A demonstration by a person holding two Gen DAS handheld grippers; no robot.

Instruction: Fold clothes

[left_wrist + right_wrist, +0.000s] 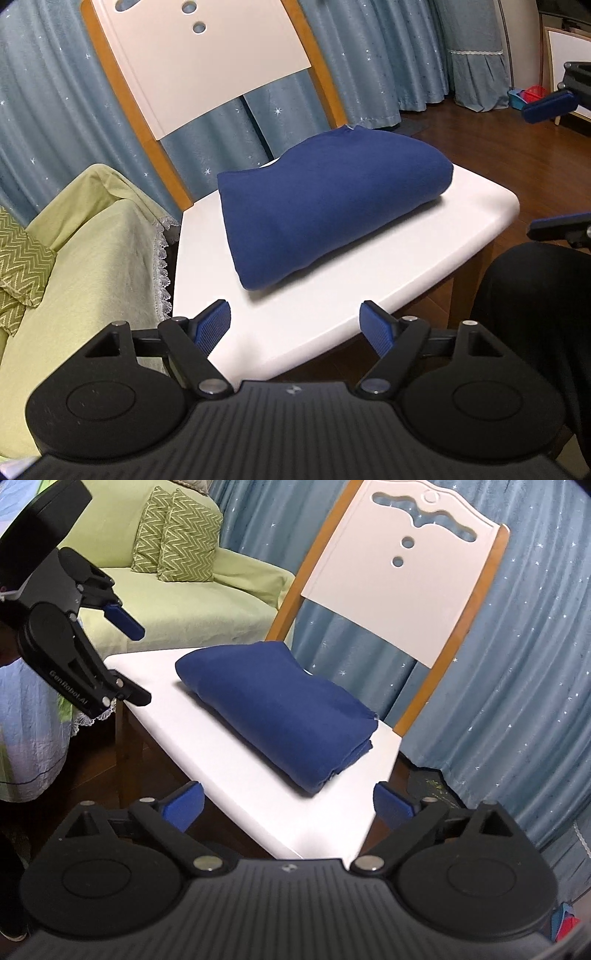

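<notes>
1. Left wrist view: my left gripper (295, 325) has its fingers spread wide with nothing between them. It hangs just off the front edge of the white chair seat (369, 295).
2. The folded blue garment (325, 206) lies straight ahead of that gripper, on the seat and apart from the fingertips. Its nearest corner sits slightly left of the midline between the fingers.
3. From here the bundle's long axis runs from near-left to far-right, toward the chair back (207, 62).
4. In the right wrist view my right gripper (288, 805) is also spread wide and holds nothing. It sits off the seat's near corner.
5. From that side the garment (280, 705) lies ahead and its layered open edges face the right gripper. The rounded fold is at the far left end.
6. Both grippers are near it; I judge the right one slightly nearer, with the stacked edges just beyond its fingers.
7. The left gripper (125, 657) shows at the left of this view, beside the seat, jaws apart.
8. The garment looks fully folded, so I judge the job close to done. Any further move would approach along that diagonal.
</notes>
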